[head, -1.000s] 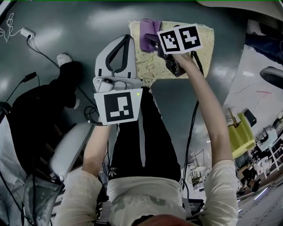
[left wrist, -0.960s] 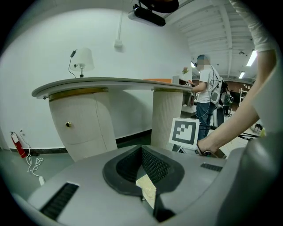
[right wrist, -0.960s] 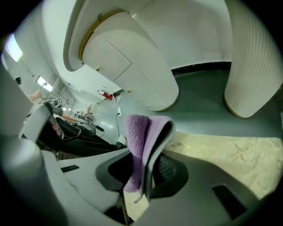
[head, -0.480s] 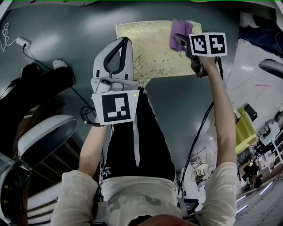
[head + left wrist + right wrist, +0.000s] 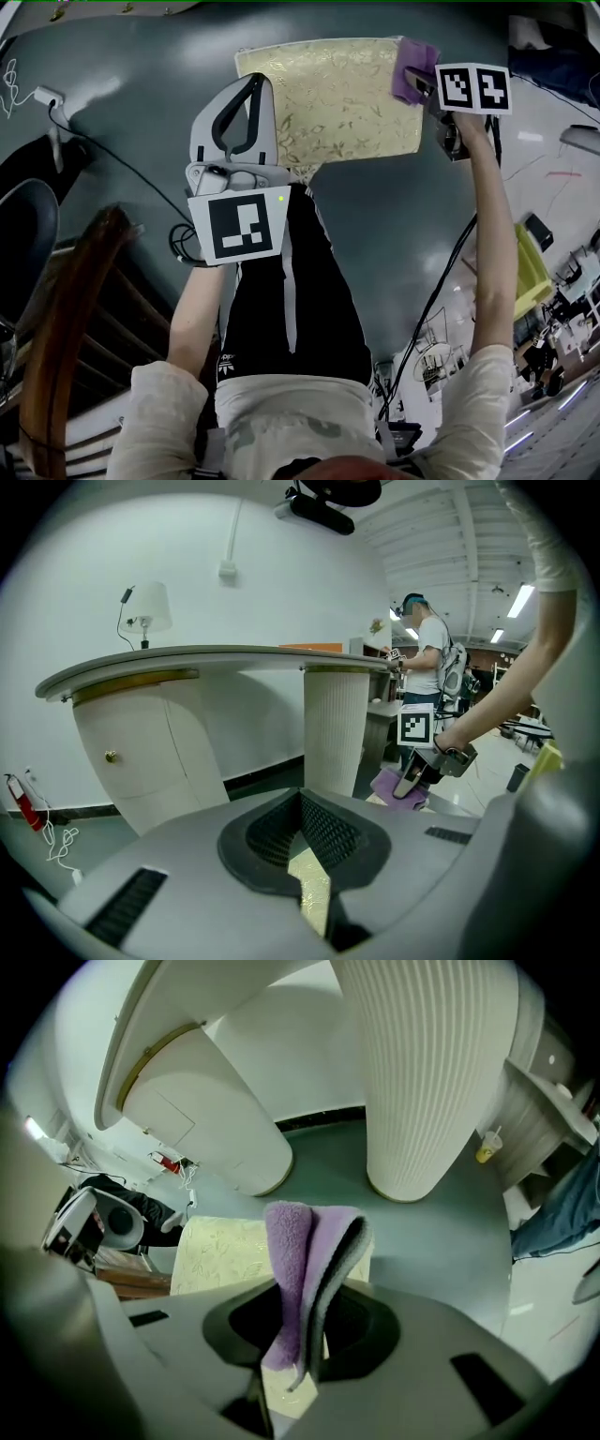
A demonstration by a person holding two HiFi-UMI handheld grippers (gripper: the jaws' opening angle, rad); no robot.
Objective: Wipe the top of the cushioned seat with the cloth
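Nearest: left tool (image 5: 251, 86), clenched on nothing, only a thin slit between the jaws with a strip of pale yellow showing through. Hangs over the near left part of the cushioned seat (image 5: 328, 103); touching it or just above, not possible to tell.

Farther out and to the right: right tool (image 5: 424, 84), clamped on the purple cloth (image 5: 412, 67), a folded wad standing up between the jaws. Sits at the seat's far right corner, cloth on or just over the edge there; contact with the fabric not clear from any view.

Key relation: almost the whole seat top lies to the left of the cloth, with the seat's long axis running left to right across the head view. Probably calls for a sweep leftward along that axis, then back in rows toward the near edge. Right tool plainly the working one; left tool close to the wiping path at the left end, so likely worth lifting clear.

Beyond the seat: dark floor (image 5: 394, 216) and a ribbed white column (image 5: 431, 1072), well apart.
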